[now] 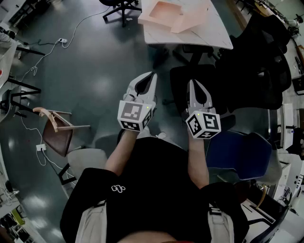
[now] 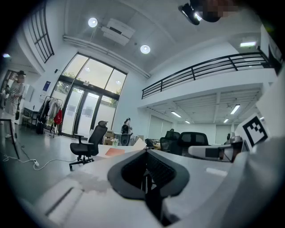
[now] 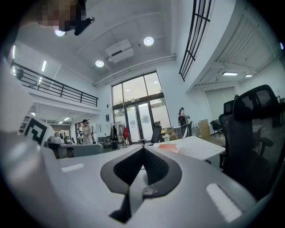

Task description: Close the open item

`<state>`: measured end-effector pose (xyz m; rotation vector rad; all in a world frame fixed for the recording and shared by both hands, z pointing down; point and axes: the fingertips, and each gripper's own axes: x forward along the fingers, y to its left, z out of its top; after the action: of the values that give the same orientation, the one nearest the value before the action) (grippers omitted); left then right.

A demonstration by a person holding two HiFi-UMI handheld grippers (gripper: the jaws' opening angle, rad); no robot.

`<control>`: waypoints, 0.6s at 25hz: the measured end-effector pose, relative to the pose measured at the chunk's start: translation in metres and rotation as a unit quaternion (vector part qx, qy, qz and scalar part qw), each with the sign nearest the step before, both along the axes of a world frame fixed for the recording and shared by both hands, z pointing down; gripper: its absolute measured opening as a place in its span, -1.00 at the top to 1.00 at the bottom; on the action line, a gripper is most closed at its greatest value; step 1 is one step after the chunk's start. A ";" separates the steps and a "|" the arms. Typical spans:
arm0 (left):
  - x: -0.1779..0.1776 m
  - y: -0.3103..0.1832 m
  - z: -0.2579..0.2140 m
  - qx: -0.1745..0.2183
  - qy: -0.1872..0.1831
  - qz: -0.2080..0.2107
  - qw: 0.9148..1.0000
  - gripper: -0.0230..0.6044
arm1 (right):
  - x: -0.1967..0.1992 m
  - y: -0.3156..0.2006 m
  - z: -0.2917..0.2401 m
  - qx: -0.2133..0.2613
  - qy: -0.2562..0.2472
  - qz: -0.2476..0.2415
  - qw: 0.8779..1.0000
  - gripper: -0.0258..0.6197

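A pale pink box (image 1: pixel 173 14) lies open, lid flap up, on a white table (image 1: pixel 190 38) at the far side of the head view. It shows as a small orange patch in the left gripper view (image 2: pixel 115 151) and in the right gripper view (image 3: pixel 171 147). I hold both grippers in the air in front of my chest, well short of the table. My left gripper (image 1: pixel 153 74) is shut with nothing in it, jaw tips touching (image 2: pixel 145 150). Beside it, my right gripper (image 1: pixel 191 81) is also shut and empty (image 3: pixel 143 148).
A black office chair (image 1: pixel 190 90) stands between me and the table; more black chairs (image 1: pixel 261 57) crowd the right. A blue seat (image 1: pixel 237 152) is near my right arm. A brown chair (image 1: pixel 57 130) and floor cables (image 1: pixel 33 71) lie left. People stand far off by the glass doors (image 3: pixel 87 131).
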<state>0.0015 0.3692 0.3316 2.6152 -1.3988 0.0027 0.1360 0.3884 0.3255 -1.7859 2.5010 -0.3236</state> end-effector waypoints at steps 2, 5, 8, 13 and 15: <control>-0.002 -0.003 -0.002 0.004 0.001 -0.001 1.000 0.93 | -0.001 -0.003 -0.002 0.002 0.001 -0.001 1.000 0.92; -0.005 -0.007 -0.002 0.005 0.001 -0.002 1.000 0.93 | -0.004 -0.007 -0.003 0.005 0.003 -0.002 1.000 0.92; -0.008 -0.010 0.001 0.002 0.001 0.001 1.000 0.93 | -0.005 -0.011 -0.003 0.008 -0.005 0.007 1.000 0.92; -0.018 -0.015 0.003 0.000 0.001 0.001 1.000 0.93 | -0.011 -0.018 0.001 0.002 -0.005 0.021 1.000 0.92; -0.025 -0.018 0.004 -0.001 0.002 -0.001 1.000 0.93 | -0.016 -0.021 0.003 -0.001 -0.005 0.021 1.000 0.92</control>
<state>-0.0234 0.3517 0.3354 2.6110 -1.3984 -0.0010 0.1201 0.3674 0.3287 -1.8304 2.4523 -0.3317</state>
